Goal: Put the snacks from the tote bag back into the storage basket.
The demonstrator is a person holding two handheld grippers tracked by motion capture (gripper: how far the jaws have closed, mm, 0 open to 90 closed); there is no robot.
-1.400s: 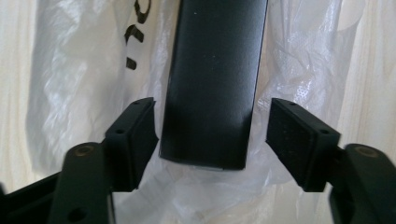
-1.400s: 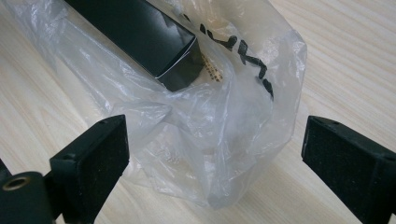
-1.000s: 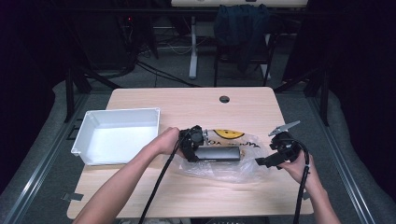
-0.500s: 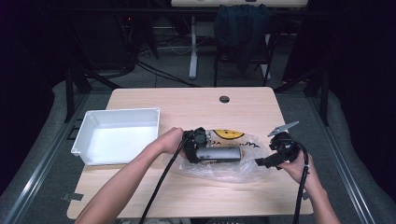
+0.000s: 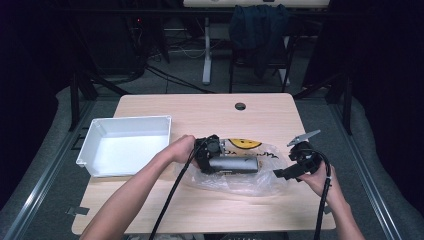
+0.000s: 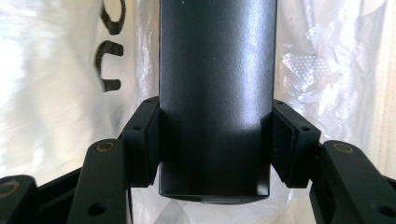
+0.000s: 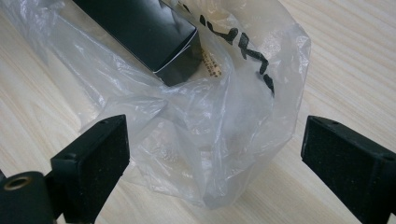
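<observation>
High view first: we've got the left gripper (image 5: 212, 152) lying sideways on the wooden table (image 5: 200, 110), clamped on one end of a long dark box (image 5: 232, 164) that sits inside a clear plastic bag (image 5: 250, 177) with a yellow smiley and black lettering on it. Our left gripper view backs that up nicely: both pads (image 6: 147, 140) press flat against the two sides of the box (image 6: 215, 93), so it's a proper hold at a medium width, and the jaws have just been closing a touch onto it, with crinkly bag film (image 6: 327, 70) showing behind. Over on the other side, our right gripper (image 5: 295, 167) sits at the bag's right end, near the table's right edge. From the right gripper view its jaws stand wide apart with nothing pinched; the loose end of the bag (image 7: 224, 154) bulges up between them but neither pad (image 7: 93, 158) touches it as far as we can tell, and the corner of the box (image 7: 154, 32) lies farther back inside the plastic. Off to the left of all this, a white bin (image 5: 125, 145) sits on the table, well apart from the bag.
</observation>
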